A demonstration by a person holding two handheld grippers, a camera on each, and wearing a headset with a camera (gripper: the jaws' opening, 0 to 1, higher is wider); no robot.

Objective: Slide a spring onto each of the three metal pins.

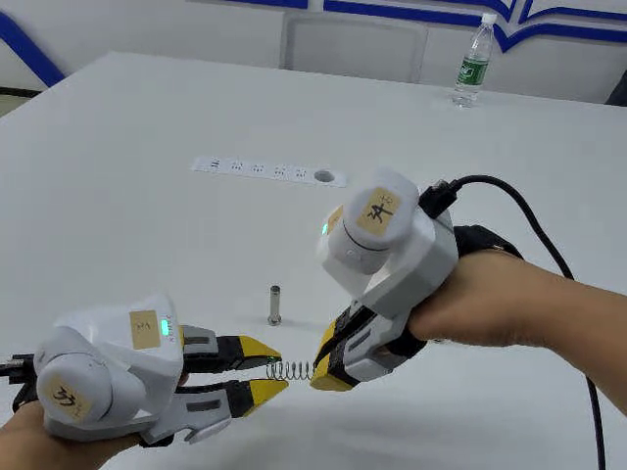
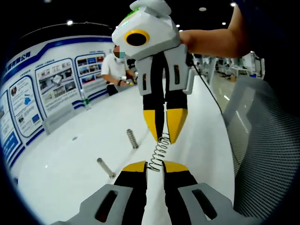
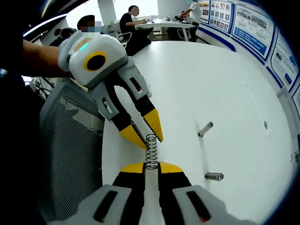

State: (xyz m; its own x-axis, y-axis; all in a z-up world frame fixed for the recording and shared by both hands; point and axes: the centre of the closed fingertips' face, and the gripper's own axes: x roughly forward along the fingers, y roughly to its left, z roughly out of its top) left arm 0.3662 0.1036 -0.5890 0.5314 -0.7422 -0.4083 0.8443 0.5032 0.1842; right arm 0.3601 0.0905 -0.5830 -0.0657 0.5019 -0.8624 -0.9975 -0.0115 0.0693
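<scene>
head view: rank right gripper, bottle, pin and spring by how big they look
1. right gripper, nearest the camera
2. bottle, though it stands far off
3. pin and spring: about alike, can't split them

Work surface: a wide white table (image 1: 127,127) with a matte top is seen.
Table fittings: a white socket strip (image 1: 257,168) is laid flat on the top; a water bottle (image 1: 474,61) is stood near the far edge.
Walls: a white wall (image 1: 147,24) is marked with blue bands; display boards (image 2: 51,77) are mounted in a row.
Lighting: round ceiling lamps (image 2: 69,22) are lit.
Seating: a grey mesh chair back (image 3: 65,150) is placed at the table edge.
Far area: a second table (image 3: 168,22) is occupied by seated people (image 3: 129,21).
</scene>
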